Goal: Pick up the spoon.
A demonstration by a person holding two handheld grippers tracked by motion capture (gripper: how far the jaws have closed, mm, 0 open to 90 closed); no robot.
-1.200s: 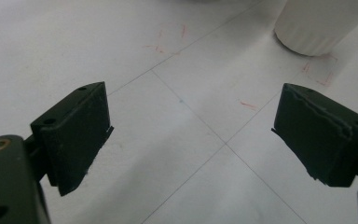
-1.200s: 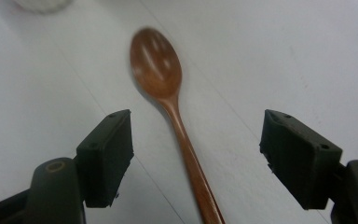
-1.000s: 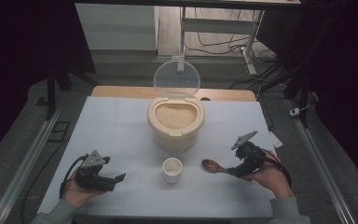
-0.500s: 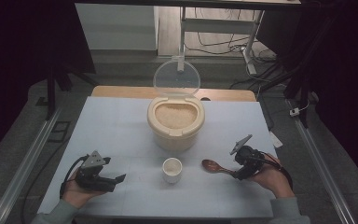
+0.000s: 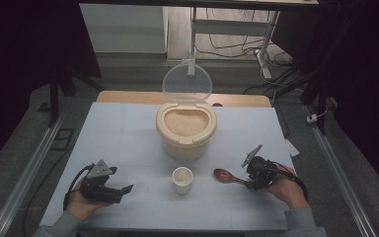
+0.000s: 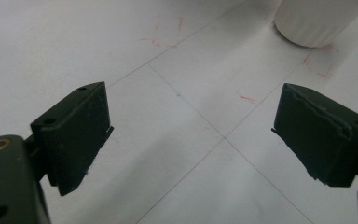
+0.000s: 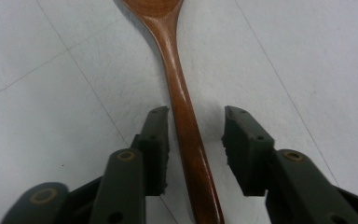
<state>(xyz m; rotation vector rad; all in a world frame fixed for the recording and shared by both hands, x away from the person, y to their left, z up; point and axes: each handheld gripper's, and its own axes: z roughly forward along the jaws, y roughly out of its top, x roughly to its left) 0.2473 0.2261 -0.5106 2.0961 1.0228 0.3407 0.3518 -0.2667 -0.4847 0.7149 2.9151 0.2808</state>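
A round tub (image 5: 186,132) of pale grain stands at the table's (image 5: 118,128) centre, a little toward 12 o'clock, its clear lid (image 5: 187,82) hinged upright on the 12 o'clock rim. A small white cup (image 5: 182,179) sits just off the tub at 6 o'clock, apart from it; its ribbed base (image 6: 317,21) also shows at 1 o'clock in the left gripper view, near faint red marks (image 6: 319,65) on the sheet. Beyond the table at 12 o'clock, cables (image 5: 237,47) lie on the floor around a metal stand (image 5: 264,54).
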